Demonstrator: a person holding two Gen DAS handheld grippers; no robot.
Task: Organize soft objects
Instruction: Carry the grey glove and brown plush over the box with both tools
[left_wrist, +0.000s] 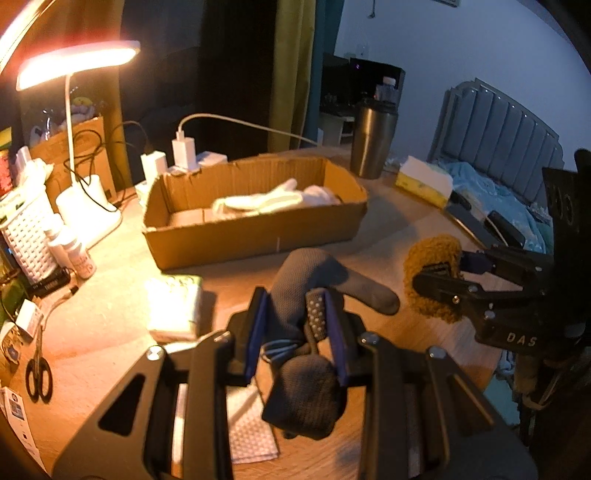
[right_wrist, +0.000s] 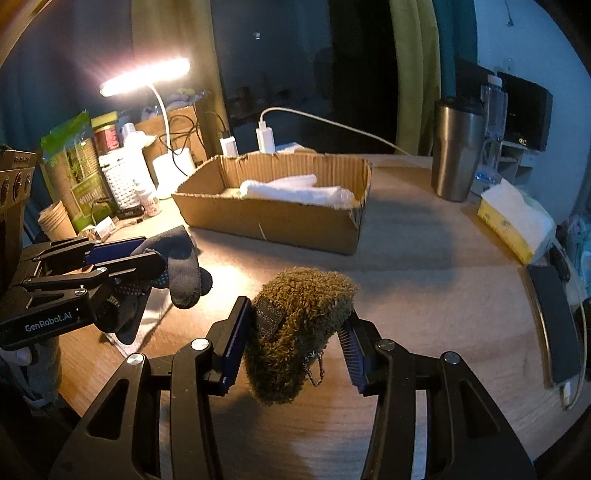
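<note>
Starting at the left edge, a lit desk lamp (left_wrist: 74, 62) glares over a white basket (left_wrist: 27, 229) and small bottles, with scissors (left_wrist: 38, 376) lying nearer on the wooden table (right_wrist: 424, 295). Just right of these sits a tissue pack (left_wrist: 173, 306). Next comes the left gripper (left_wrist: 295, 332), its blue-padded jaws closed on a dark grey sock (left_wrist: 314, 277) that droops from them above the tabletop; a white dotted cloth (left_wrist: 251, 432) lies flat beneath it. Behind, toward the middle, the open cardboard box (right_wrist: 273, 221) already holds rolled white socks (right_wrist: 295, 190). Further right, the right gripper (right_wrist: 295, 332) has its jaws pressed against both sides of a fuzzy olive-brown pouch (right_wrist: 295, 314), held clear of the table, a small label and a chain visible on it. At the far right stand a steel tumbler (right_wrist: 456, 151) and a yellow tissue box (right_wrist: 517, 225).

Judging from this, the carrying step is in hand: both soft items are lifted and the box is the likely target. The next move calls for bringing each tong forward over the near wall of the box, one at a time so they do not collide, and lowering before letting go so the limp sock does not snag on the rim.
</note>
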